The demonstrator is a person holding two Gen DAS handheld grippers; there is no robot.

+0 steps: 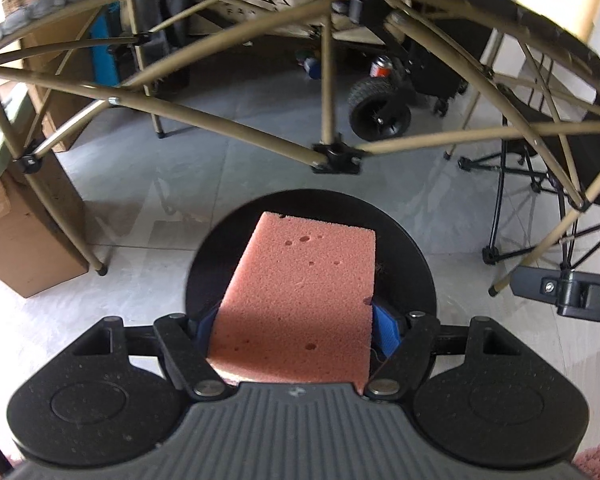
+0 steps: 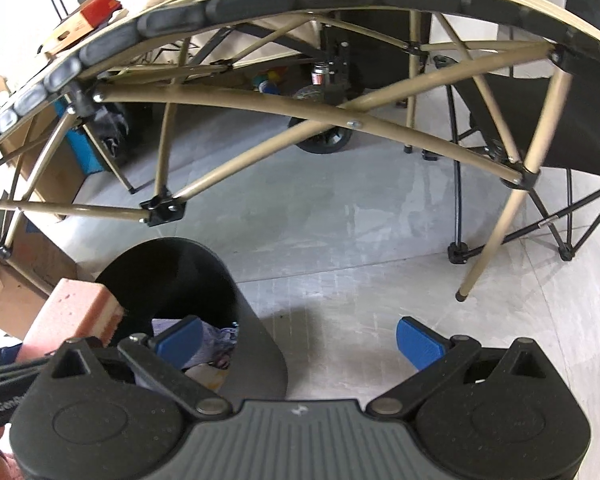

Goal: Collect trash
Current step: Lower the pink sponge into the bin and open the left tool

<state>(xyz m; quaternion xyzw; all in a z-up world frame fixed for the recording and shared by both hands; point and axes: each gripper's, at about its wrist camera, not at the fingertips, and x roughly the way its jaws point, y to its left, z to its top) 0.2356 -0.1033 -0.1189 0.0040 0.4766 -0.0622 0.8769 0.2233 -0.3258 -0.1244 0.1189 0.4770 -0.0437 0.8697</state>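
Holding a pink porous rectangular sponge (image 1: pixel 300 296), the left tool (image 1: pixel 300 330) is clamped on its 2 sides directly above the round black plastic bin (image 1: pixel 412 256), apparently for a drop. Right tool (image 2: pixel 300 338) stands apart and empty beside the bin, probably keeping clear.

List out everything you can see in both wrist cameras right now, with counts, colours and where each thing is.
sponge: one, pink, clamped in the left gripper above the bin
trash bin: one, black, on the floor, crumpled trash inside
folding table: one, tan frame with dark edge, beyond the bin
cardboard boxes: several, brown, left on the floor
wheel: one, black, under the table
folding chair: one, black, right
can: one, red and silver, far floor
left gripper: blue pads, shut on the sponge
right gripper: blue pads, open, empty, beside the bin
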